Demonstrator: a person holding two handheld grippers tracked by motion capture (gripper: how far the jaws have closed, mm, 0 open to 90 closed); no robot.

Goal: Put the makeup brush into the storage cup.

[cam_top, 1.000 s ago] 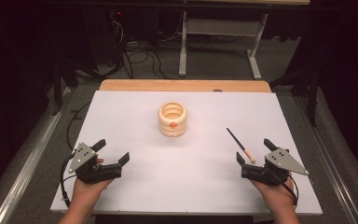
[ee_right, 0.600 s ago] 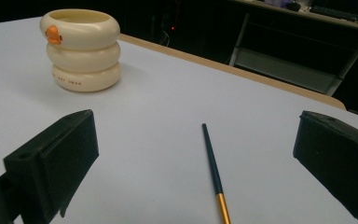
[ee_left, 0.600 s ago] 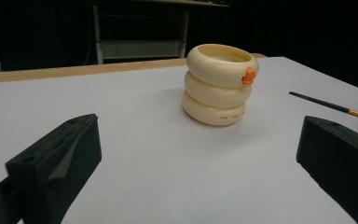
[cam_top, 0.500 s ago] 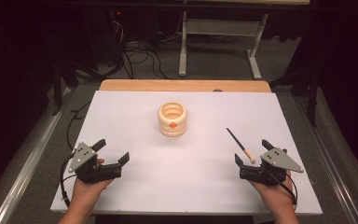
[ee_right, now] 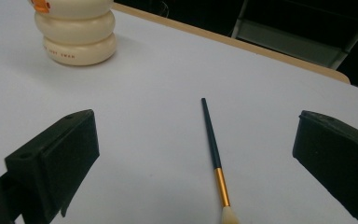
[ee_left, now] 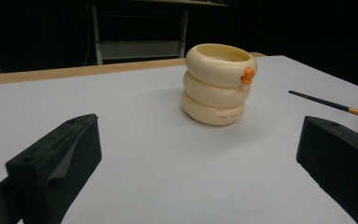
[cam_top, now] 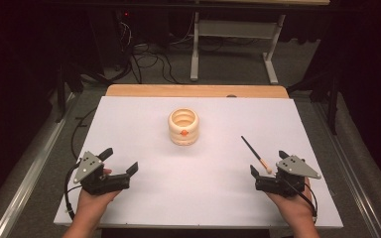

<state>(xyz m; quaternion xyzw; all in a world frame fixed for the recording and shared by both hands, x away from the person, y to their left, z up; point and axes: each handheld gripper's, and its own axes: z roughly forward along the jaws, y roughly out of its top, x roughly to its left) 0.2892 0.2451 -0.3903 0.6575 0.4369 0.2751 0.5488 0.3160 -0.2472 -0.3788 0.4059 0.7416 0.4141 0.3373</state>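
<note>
Lying on the white table (cam_top: 144,208), the brush (cam_top: 255,153) sits just ahead of the right gripper (cam_top: 268,166), its pale bristle end nearest the jaws and its dark handle running away toward the far edge. In the right gripper view the brush (ee_right: 216,161) lies between the two jaws, which stand wide apart and hold nothing; that alignment suggests the hand is set to come down over the gold ferrule and close across it

A cream cup (cam_top: 183,127), shaped like stacked rings with a small orange beak on its side, stands upright near the middle of the table, well apart from the brush. Its mouth is open upward, so it looks like the likely holder for the brush

The left gripper (cam_top: 120,162) rests at the near left of the table, jaws spread wide and empty, pointed at the cup (ee_left: 219,84). From there it could steady the cup while the other hand drops the brush in, handle first or bristles up
</note>
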